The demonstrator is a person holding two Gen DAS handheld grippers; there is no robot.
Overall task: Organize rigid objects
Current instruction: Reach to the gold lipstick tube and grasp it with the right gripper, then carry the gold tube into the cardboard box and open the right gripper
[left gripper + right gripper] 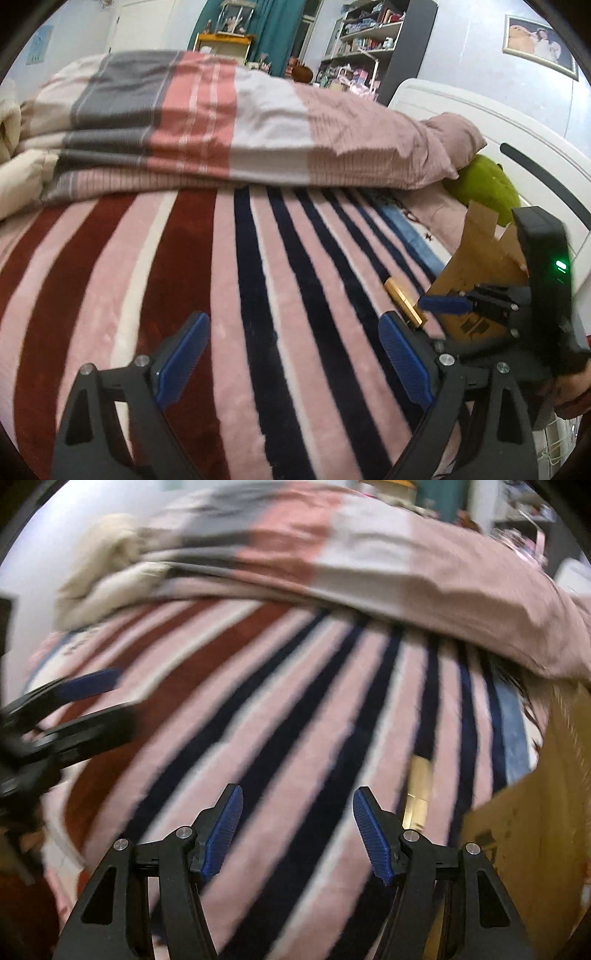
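A small golden rectangular block [404, 302] [419, 794] lies on the striped blanket [229, 295] of a bed, just in front of an open cardboard box [480, 258] [535, 830]. My left gripper [293, 354] hovers over the blanket, open, with nothing between its blue pads; the block is beyond its right finger. My right gripper [297, 834] is also open and empty, and the block sits just right of its right finger. In the left wrist view one of the right gripper's fingers [443, 304] shows beside the block. The left gripper [107, 701] appears blurred at the left of the right wrist view.
A folded striped quilt [221, 122] [369, 554] lies across the far side of the bed. A green plush [484, 188] rests by the white headboard [461, 107]. Cream bedding [18, 173] is bunched at the left. Shelves [365, 40] stand behind.
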